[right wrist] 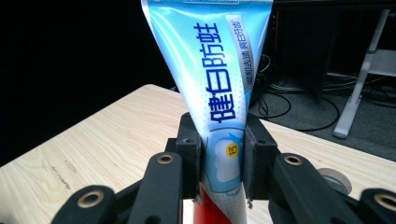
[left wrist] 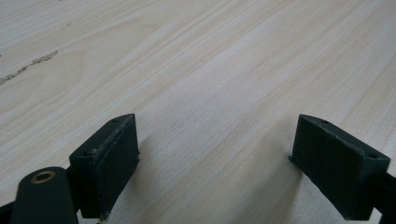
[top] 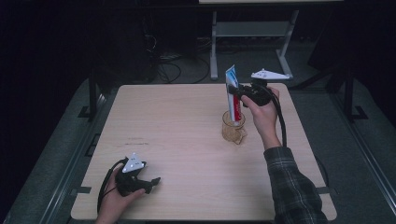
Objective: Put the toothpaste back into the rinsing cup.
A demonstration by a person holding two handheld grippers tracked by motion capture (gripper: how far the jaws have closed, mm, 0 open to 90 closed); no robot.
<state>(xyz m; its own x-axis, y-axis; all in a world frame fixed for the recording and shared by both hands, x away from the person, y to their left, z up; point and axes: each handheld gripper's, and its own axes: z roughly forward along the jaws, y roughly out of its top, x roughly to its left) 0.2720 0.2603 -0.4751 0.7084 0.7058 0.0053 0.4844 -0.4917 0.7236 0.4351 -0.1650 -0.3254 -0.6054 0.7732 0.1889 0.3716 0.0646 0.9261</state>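
Both of your grippers are over the bench (top: 187,140). Your right gripper (right wrist: 223,161) pinches the toothpaste tube (right wrist: 219,88) about midway along it, pads pressed on either side. You hold the tube upright, its lower end inside the glass cup (top: 233,128) near the bench's far right. Your left gripper (left wrist: 215,154) rests at the near left corner, jaws spread wide with nothing between them.

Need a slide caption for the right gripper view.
Right gripper clamps an upright blue-and-white toothpaste tube above the wooden table.
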